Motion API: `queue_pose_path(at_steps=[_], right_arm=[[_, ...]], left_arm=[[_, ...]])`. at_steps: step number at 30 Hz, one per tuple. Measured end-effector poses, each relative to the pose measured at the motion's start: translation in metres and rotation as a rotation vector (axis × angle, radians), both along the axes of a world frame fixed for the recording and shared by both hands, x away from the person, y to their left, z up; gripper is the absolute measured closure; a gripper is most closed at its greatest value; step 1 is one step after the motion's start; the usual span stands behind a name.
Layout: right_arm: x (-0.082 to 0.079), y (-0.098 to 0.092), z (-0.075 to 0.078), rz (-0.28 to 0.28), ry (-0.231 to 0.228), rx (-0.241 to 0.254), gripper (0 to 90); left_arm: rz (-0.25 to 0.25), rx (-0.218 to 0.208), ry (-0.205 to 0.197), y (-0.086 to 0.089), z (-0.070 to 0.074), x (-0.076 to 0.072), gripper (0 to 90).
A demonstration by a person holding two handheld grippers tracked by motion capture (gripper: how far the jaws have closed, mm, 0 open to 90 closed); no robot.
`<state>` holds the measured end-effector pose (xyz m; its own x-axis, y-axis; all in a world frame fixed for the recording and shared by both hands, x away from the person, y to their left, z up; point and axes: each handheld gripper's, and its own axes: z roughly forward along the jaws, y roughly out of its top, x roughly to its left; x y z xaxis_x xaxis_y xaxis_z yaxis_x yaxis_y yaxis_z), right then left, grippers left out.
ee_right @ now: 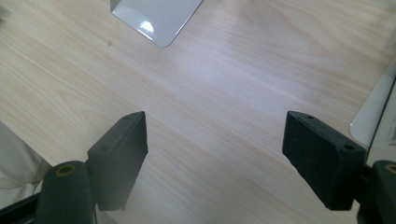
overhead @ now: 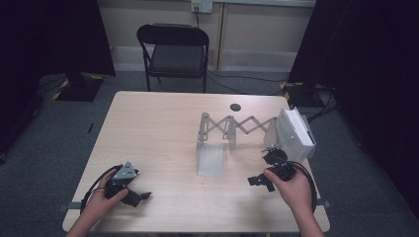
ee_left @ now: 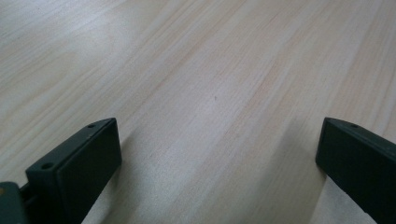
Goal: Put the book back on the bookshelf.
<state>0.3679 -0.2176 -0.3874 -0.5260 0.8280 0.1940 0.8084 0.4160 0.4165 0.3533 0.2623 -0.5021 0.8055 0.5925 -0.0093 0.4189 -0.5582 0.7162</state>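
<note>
A metal scissor-type expanding rack (overhead: 232, 127) stands on the wooden table (overhead: 158, 133), right of centre. Its shiny left end plate (overhead: 211, 159) lies flat towards me; the same plate (ee_right: 156, 18) shows at the top of the right gripper view. A white box-like stack (overhead: 295, 133) sits at the rack's right end. My right gripper (overhead: 264, 170) is just in front of that end, jaws wide apart over bare wood (ee_right: 215, 116) with nothing between them. My left gripper (overhead: 137, 193) rests near the front left of the table, open as well (ee_left: 215, 123), nothing between its jaws.
A small dark round hole (overhead: 235, 107) marks the tabletop behind the rack. A black folding chair (overhead: 174, 49) stands beyond the far edge. Black curtains hang at both sides. A pale metal edge (ee_right: 376, 109) lies close to the right gripper's right jaw.
</note>
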Motion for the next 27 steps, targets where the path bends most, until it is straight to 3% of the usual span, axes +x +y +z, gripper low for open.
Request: queue_pose_path(at_steps=[27], right_arm=[[0.007, 0.031, -0.014, 0.062, -0.014, 0.041, 21.4]], left_arm=[[0.0, 0.0, 0.0, 0.0, 0.0, 0.0, 0.0]])
